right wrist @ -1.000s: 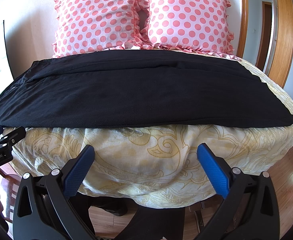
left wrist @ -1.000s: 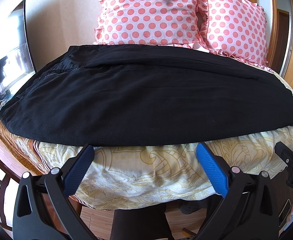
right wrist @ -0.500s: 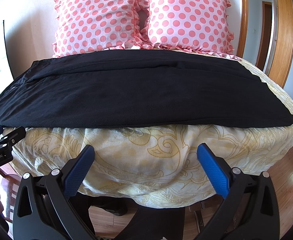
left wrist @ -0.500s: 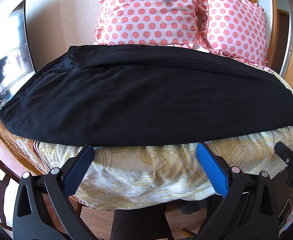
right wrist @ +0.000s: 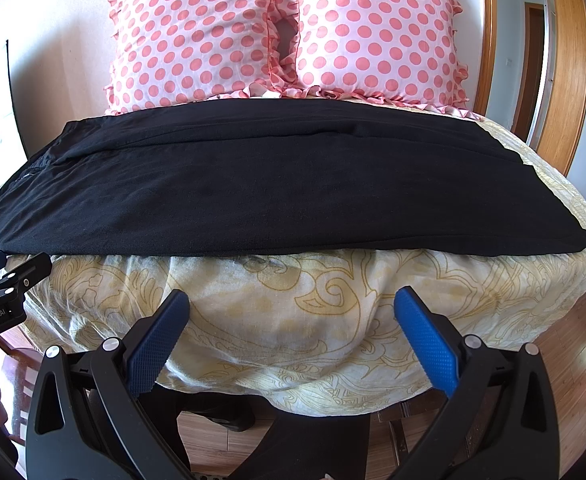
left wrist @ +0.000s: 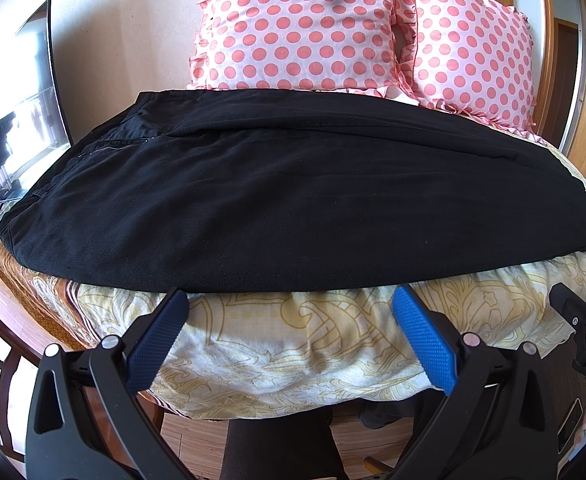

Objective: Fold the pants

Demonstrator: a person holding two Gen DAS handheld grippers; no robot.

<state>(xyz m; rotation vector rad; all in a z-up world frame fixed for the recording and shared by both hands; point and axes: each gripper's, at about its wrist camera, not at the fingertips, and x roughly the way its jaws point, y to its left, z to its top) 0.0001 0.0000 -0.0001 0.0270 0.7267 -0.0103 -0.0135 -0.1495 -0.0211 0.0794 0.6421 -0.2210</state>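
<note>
Left wrist view: black pants [left wrist: 293,200] lie flat across a bed, folded lengthwise, one leg on the other, waistband to the left and leg ends to the right.
Left gripper [left wrist: 291,304]: its two blue-padded fingers stand spread wide, holding nothing, just short of the near edge of the pants and over the bedsheet [left wrist: 293,344].
Right wrist view: the same pants [right wrist: 277,192] stretch from the left edge of the frame to a hem corner at the right, resting on the cream sheet with a gold pattern [right wrist: 293,312].
Right gripper [right wrist: 291,304]: fingers likewise spread apart and empty, held in front of the hanging part of the sheet, a little below the pants and apart from them.
Other gripper seen: the left one's black tip [right wrist: 17,280] shows at the left border of the right view; the right one's tip [left wrist: 581,316] shows at the right border of the left view.
Pillows: two pink ones with red dots and frilled edges, side by side against the wall behind the pants [left wrist: 301,28] [right wrist: 197,36].
Left side: a glossy dark screen [left wrist: 17,108], probably a television, stands beside the bed.
Right side: wooden door frame [right wrist: 569,64].
Floor: wood boards [right wrist: 565,360] below the sheet.
</note>
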